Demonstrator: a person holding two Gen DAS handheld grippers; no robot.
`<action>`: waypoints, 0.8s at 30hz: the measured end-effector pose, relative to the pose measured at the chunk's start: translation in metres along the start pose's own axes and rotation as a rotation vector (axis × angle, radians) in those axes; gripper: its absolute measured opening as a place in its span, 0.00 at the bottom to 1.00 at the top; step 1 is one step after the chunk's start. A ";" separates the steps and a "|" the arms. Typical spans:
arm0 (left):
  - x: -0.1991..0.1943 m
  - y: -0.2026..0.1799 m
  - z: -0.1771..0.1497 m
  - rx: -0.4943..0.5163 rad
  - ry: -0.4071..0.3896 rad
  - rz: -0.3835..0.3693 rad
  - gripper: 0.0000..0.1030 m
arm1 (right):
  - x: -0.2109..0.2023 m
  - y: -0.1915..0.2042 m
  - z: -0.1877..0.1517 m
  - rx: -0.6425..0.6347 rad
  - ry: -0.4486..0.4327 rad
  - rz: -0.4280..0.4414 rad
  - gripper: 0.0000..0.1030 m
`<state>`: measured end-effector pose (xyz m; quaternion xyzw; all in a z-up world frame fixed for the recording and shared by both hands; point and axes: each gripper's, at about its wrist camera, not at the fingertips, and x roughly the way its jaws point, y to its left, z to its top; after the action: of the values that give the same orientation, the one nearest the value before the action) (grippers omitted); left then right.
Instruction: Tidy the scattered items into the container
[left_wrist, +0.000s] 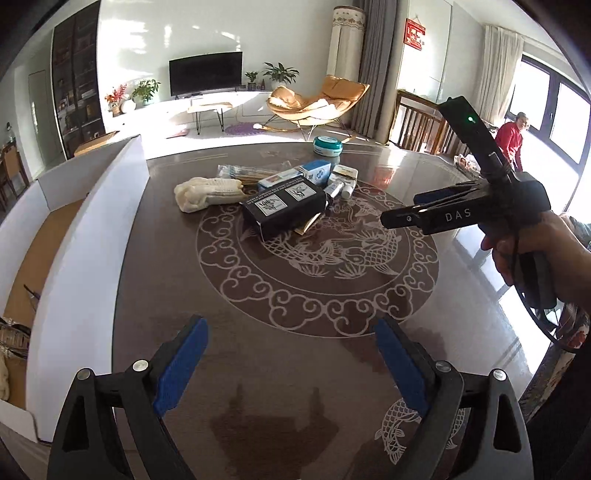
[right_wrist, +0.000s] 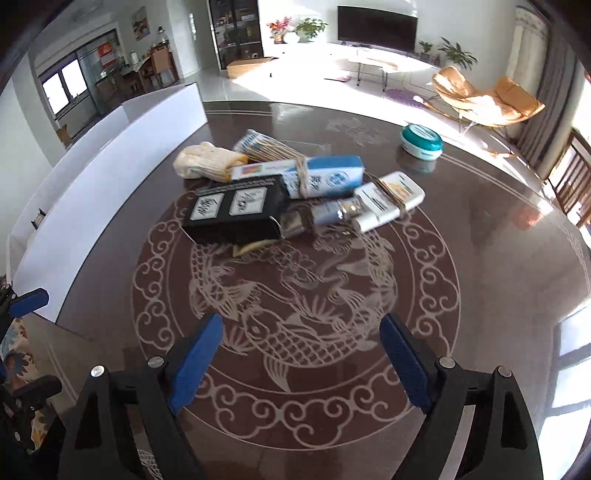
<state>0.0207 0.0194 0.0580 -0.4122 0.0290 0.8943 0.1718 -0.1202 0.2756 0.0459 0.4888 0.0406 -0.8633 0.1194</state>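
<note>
**Items heaped mid-table, both grippers empty**

A heap is seen near the table's (right_wrist: 480, 258) middle: a black box (right_wrist: 236, 214), a glove (right_wrist: 207, 162), a blue carton (right_wrist: 325, 177), a stick bundle (right_wrist: 266, 147) and white tubes (right_wrist: 388, 203), touching or overlapping. A teal tin (right_wrist: 421, 142) is set apart toward the far edge. The white container (left_wrist: 92, 229) is stood along the left edge. The left gripper (left_wrist: 291, 354) and right gripper (right_wrist: 301, 350) are held wide open, nothing between their pads, over bare table short of the heap.

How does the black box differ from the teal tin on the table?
The black box is rectangular and dark, with two pale labels on top; the teal tin is round with a pale lid. The black box lies in the pile, touching other items; the teal tin sits apart. Both rest on the table, ungripped.
</note>
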 end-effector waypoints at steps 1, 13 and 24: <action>0.014 -0.007 -0.002 -0.002 0.016 -0.009 0.90 | 0.005 -0.018 -0.018 0.056 -0.004 -0.026 0.85; 0.113 -0.028 0.025 -0.028 0.079 0.091 1.00 | 0.019 -0.046 -0.062 0.182 -0.078 -0.196 1.00; 0.116 -0.031 0.029 -0.005 0.094 0.115 1.00 | 0.017 -0.044 -0.061 0.180 -0.078 -0.199 1.00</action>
<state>-0.0595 0.0865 -0.0068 -0.4517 0.0585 0.8825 0.1175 -0.0886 0.3267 -0.0026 0.4573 0.0069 -0.8892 -0.0097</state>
